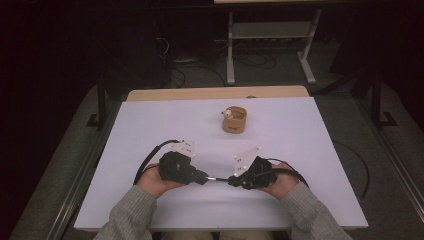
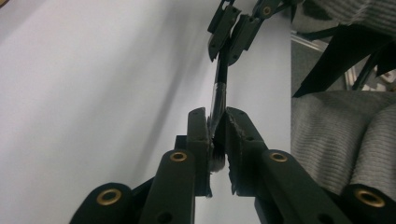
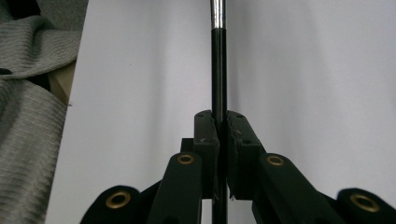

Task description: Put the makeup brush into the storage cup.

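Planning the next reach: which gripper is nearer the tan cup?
Right, slightly. The right gripper sits just below the tan cup; the left gripper lies below and further left. Both grip one thin rod.

Beyond the brown cup (image 1: 234, 120), the white table (image 1: 150, 130) gives way to a room lost in darkness; a small pale item on the cup's rim is too small to identify. Nearer than the cup, the slim black-and-silver rod (image 3: 218, 60) runs off the right gripper view's top edge, its ends buried between the jaws of both grippers
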`<act>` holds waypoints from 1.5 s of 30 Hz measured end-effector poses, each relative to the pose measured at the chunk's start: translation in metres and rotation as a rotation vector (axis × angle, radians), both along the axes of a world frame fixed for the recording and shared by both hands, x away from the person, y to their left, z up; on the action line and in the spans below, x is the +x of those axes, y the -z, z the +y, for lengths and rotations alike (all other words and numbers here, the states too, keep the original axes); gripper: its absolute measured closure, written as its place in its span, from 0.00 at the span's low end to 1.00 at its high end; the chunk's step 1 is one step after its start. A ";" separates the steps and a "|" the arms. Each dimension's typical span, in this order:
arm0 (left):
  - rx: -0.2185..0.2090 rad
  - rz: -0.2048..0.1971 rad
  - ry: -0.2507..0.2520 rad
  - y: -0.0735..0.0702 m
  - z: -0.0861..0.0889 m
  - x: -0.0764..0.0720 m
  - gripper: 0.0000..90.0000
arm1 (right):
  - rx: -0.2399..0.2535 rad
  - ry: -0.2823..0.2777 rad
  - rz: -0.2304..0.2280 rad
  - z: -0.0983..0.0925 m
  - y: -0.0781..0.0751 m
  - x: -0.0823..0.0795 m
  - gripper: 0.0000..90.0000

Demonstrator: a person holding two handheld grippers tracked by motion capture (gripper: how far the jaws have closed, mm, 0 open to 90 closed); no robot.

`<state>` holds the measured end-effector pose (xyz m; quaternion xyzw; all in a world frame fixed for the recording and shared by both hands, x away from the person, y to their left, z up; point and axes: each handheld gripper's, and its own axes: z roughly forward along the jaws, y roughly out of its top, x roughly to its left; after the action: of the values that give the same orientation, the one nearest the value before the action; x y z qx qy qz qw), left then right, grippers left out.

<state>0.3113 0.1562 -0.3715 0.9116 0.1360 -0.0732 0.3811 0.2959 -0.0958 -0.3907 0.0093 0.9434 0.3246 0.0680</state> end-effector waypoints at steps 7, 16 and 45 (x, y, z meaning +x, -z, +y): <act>0.003 -0.007 0.016 -0.005 -0.002 -0.003 0.94 | -0.039 -0.021 -0.014 0.007 0.006 -0.001 0.92; 0.021 -0.029 0.046 -0.015 -0.007 -0.008 0.95 | -0.013 -0.056 0.055 0.012 0.000 0.003 0.82; -0.105 -0.065 0.016 -0.027 -0.011 -0.011 0.93 | 0.158 -0.031 0.094 0.014 -0.004 0.003 0.92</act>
<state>0.3005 0.1455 -0.3440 0.8932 0.1120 -0.0535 0.4321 0.2990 -0.0818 -0.3866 0.0151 0.9171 0.3981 0.0177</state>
